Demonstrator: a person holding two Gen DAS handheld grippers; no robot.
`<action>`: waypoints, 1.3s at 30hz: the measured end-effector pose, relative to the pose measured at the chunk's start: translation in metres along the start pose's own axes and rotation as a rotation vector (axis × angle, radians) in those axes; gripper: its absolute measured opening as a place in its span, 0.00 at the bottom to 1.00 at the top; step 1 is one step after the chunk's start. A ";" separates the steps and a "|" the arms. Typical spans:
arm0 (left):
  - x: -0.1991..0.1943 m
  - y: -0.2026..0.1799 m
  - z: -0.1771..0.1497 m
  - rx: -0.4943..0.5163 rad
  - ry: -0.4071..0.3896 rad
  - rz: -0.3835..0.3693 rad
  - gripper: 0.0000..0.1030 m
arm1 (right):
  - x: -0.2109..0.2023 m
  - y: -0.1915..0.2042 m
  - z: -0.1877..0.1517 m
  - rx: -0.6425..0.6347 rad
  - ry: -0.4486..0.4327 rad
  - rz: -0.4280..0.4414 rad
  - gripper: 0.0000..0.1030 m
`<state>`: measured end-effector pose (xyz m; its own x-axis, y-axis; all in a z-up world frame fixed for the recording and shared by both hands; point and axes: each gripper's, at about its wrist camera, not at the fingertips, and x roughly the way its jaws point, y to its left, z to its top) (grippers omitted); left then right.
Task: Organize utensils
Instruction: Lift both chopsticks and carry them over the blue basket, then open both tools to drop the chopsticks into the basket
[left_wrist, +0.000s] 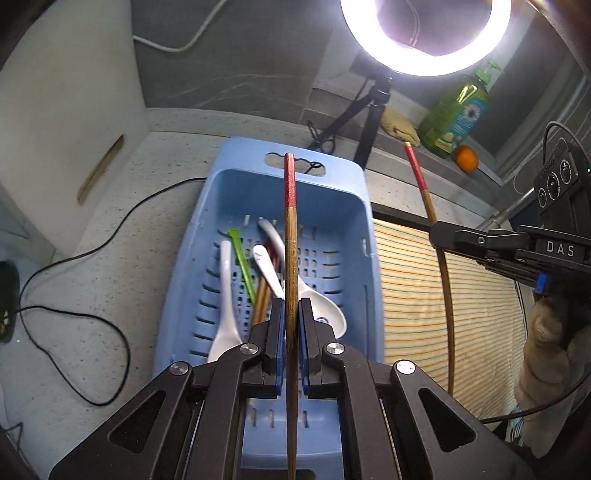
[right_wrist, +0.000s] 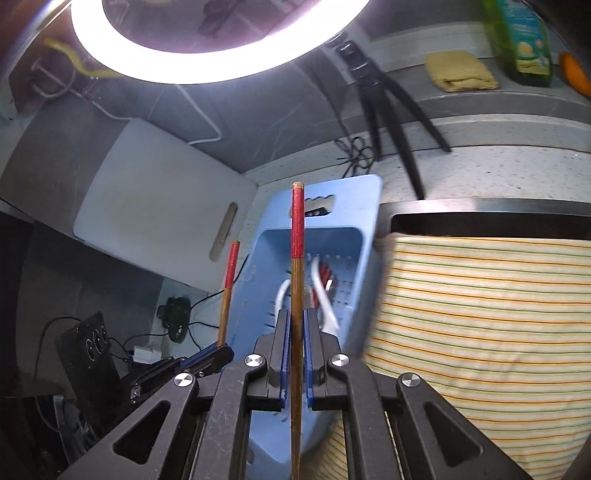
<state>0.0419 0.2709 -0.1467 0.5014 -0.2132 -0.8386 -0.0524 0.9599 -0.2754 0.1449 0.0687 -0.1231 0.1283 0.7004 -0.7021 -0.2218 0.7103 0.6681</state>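
My left gripper (left_wrist: 291, 306) is shut on a brown chopstick with a red end (left_wrist: 290, 229), held above the blue slotted basket (left_wrist: 332, 206). In the basket lie white spoons (left_wrist: 227, 291), a green chopstick (left_wrist: 242, 258) and brown chopsticks (left_wrist: 260, 299). My right gripper (right_wrist: 295, 317) is shut on a matching red-ended chopstick (right_wrist: 297, 236). The right gripper (left_wrist: 439, 232) shows in the left wrist view over the striped cloth, holding its chopstick (left_wrist: 417, 170). The left gripper (right_wrist: 221, 350) and its chopstick (right_wrist: 231, 266) show in the right wrist view, left of the basket (right_wrist: 364, 206).
A striped cloth (left_wrist: 443, 295) lies right of the basket. A white cutting board (left_wrist: 66, 110) leans at the left. A ring light on a tripod (left_wrist: 424, 37), a green soap bottle (left_wrist: 458, 110), an orange (left_wrist: 466, 158) and a yellow sponge (left_wrist: 399, 125) stand behind. Black cables (left_wrist: 74, 258) cross the counter.
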 end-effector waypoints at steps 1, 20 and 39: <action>0.002 0.001 0.001 -0.002 0.001 0.002 0.05 | 0.006 0.003 0.000 0.002 0.003 -0.001 0.06; 0.055 0.037 0.011 -0.042 0.093 0.006 0.05 | 0.102 0.013 -0.007 0.054 0.112 -0.082 0.06; 0.057 0.037 0.013 -0.034 0.102 0.027 0.11 | 0.098 0.020 -0.010 0.036 0.117 -0.117 0.09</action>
<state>0.0800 0.2966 -0.1980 0.4087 -0.2066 -0.8890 -0.0945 0.9592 -0.2664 0.1438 0.1507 -0.1809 0.0369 0.6015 -0.7980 -0.1774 0.7898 0.5871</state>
